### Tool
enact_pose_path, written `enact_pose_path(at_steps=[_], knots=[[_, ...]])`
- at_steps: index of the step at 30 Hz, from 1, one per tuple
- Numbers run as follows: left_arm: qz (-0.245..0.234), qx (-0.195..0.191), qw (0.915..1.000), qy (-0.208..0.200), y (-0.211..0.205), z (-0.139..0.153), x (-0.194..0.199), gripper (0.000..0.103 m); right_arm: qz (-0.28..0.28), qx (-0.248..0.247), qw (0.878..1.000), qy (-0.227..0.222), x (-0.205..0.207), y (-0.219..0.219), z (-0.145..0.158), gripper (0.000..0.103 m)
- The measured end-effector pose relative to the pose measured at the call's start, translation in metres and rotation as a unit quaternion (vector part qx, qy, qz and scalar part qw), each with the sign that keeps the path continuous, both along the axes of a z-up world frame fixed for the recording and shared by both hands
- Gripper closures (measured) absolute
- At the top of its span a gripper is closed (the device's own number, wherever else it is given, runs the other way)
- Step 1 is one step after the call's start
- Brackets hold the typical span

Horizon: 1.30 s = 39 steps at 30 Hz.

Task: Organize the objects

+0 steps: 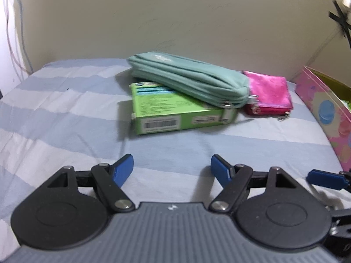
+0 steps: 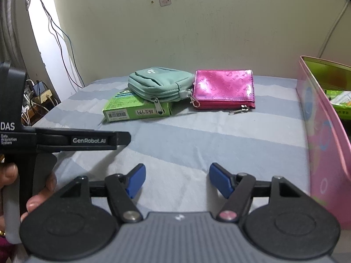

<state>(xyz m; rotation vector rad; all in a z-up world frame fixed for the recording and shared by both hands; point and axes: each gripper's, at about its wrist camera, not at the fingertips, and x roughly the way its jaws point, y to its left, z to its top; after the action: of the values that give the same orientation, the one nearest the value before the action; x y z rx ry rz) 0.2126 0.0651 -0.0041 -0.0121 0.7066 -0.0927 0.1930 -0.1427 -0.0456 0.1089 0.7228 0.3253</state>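
Two hand-held grippers hover over a bed (image 2: 197, 144) spread with a blue-and-white striped sheet, both empty, as a tidying job appears to be in its approach stage. The left gripper (image 1: 172, 171) has its blue pads spread with only bare sheet between them; the right gripper (image 2: 177, 180) is likewise parted and holds nothing. Ahead of both grippers lie the things to be sorted: a green carton (image 1: 175, 114) flat on the sheet, a teal zip pouch (image 1: 188, 81) resting on top of it at a slant, and a glossy pink wallet (image 2: 226, 89) just beside the pouch on the side nearer the right gripper, its edge close to the pouch's zipper end, though actual contact is hard to judge. To the right gripper's outer side stands a pink patterned box (image 2: 322, 144), open at the top, with green packets (image 2: 340, 103) visible inside, the likely destination. A person's fingers (image 2: 41, 188) grip the left tool's handle, seen from the right wrist view. Nothing has been picked up yet. The next move probably calls for carrying one gripper forward and down to the stack, taking the pouch first since it sits on the carton, and closing across its narrow side.
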Motion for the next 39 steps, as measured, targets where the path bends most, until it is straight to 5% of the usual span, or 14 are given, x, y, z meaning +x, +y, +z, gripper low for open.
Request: enact_pose_path(at_steps=[6, 10, 12, 17, 18, 19, 21, 27, 34, 39], knots=[[0.020, -0.043, 0.9984, -0.029, 0.022, 0.004, -0.001, 0.023, 0.004, 0.050, 0.999, -0.022, 0.027, 0.005, 0.015, 0.037], [0.066, -0.069, 0.9949, -0.033, 0.047, -0.001, 0.004, 0.023, -0.009, 0.137, 0.991, 0.008, 0.067, 0.005, 0.016, 0.037], [0.075, -0.096, 0.9920, -0.032, 0.060, 0.000, 0.008, 0.023, -0.023, 0.196, 0.980, 0.035, 0.090, 0.002, 0.009, 0.037], [0.081, -0.084, 0.9926, -0.034, 0.059, -0.001, 0.011, 0.019, -0.089, 0.327, 0.937, 0.082, 0.127, -0.012, -0.018, 0.035], [0.078, -0.079, 0.9932, -0.035, 0.057, -0.001, 0.011, 0.019, -0.098, 0.341, 0.931, 0.086, 0.131, -0.014, -0.022, 0.040], [0.074, -0.078, 0.9936, -0.035, 0.057, -0.002, 0.012, 0.019, -0.107, 0.344, 0.929, 0.086, 0.133, -0.014, -0.025, 0.057], [0.073, -0.079, 0.9936, -0.035, 0.058, -0.002, 0.011, 0.019, -0.104, 0.334, 0.933, 0.082, 0.133, -0.013, -0.028, 0.061], [0.071, -0.088, 0.9930, -0.034, 0.061, -0.002, 0.011, 0.018, -0.086, 0.299, 0.949, 0.048, 0.077, -0.019, -0.019, 0.064], [0.064, -0.106, 0.9911, -0.048, 0.065, 0.002, 0.004, 0.017, -0.068, 0.278, 0.955, 0.078, -0.041, -0.073, -0.035, 0.066], [-0.010, -0.141, 0.9874, -0.070, 0.049, 0.009, -0.013, 0.018, -0.090, 0.254, 0.960, 0.080, -0.120, -0.130, -0.026, 0.065]])
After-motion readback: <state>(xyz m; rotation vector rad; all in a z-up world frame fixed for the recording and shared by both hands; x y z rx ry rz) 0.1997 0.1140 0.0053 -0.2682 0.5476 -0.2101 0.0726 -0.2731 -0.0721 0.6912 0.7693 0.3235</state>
